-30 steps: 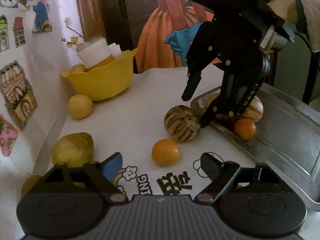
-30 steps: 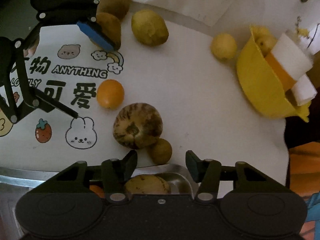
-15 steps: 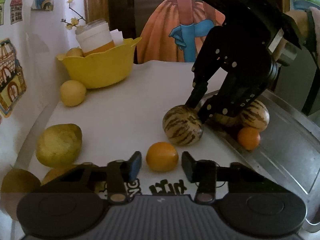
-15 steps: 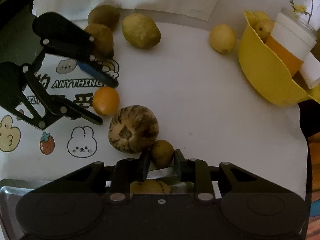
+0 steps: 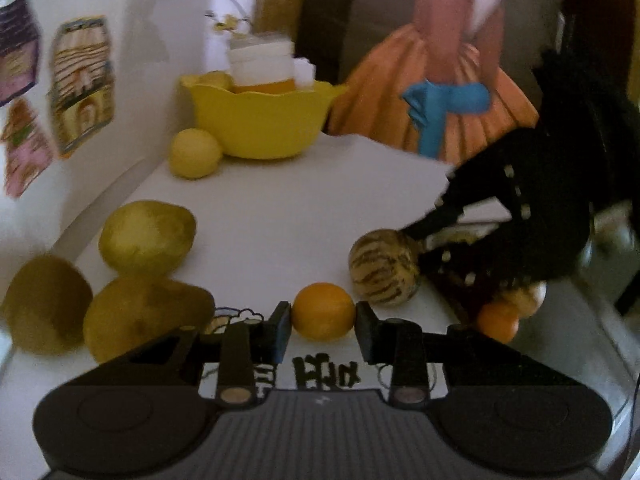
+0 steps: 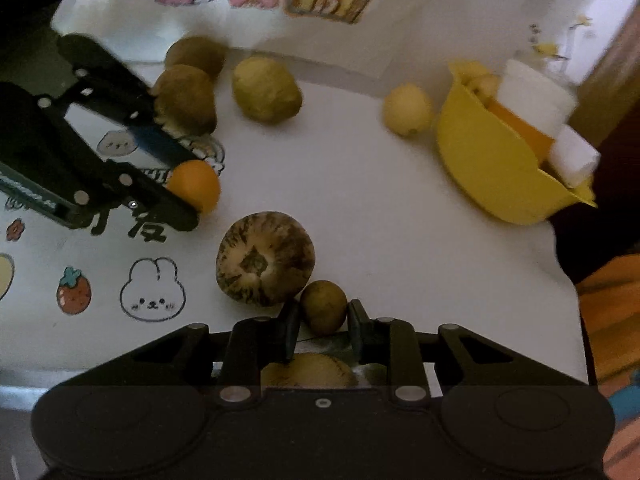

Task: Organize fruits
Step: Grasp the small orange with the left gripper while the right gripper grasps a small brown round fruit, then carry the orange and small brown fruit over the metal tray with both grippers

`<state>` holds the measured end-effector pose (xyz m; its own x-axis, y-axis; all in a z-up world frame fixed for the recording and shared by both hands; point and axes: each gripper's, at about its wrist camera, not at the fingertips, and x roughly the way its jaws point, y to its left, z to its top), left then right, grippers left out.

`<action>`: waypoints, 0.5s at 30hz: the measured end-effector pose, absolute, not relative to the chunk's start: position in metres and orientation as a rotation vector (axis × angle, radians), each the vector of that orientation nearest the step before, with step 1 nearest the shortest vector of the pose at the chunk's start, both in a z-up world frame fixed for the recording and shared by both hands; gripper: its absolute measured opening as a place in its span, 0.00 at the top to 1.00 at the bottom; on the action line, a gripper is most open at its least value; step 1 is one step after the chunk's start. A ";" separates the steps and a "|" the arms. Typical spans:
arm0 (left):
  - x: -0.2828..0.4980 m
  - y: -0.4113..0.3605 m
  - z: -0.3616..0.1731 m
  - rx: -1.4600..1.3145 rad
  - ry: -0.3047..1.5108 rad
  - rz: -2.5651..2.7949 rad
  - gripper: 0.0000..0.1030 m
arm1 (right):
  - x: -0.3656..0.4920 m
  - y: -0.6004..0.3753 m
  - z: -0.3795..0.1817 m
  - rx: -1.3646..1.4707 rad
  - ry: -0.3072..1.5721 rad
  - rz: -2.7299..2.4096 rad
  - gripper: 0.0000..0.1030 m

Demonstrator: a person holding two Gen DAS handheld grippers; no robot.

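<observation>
Left gripper (image 5: pixel 323 326), jaws closing on the orange (image 5: pixel 323 311) on the surface (image 5: pixel 280 216); right gripper (image 6: pixel 323 332), jaws closed on the small brown fruit (image 6: pixel 323 306) beside the striped melon (image 6: pixel 264 258), both presumably for sorting.

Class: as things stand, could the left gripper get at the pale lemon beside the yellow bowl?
Probably not yet: the left gripper is shut on the orange. Otherwise, open tabletop leads to the lemon.

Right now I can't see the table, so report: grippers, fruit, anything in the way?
Left gripper shut on the orange. Right gripper shut on the small brown fruit. Striped melon touching that fruit; tray not blocked.
</observation>
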<state>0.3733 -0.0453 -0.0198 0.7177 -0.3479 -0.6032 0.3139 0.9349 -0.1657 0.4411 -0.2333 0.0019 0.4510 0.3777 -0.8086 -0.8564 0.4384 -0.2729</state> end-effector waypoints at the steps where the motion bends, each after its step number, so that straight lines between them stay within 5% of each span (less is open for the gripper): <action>1: 0.371 -0.046 -0.020 -0.068 0.670 -0.353 0.64 | 0.438 -0.235 0.001 -0.748 0.720 0.847 0.73; 15: 0.336 -0.072 -0.007 -0.129 0.585 -0.295 0.64 | 0.411 -0.263 0.009 -0.541 0.523 0.648 0.73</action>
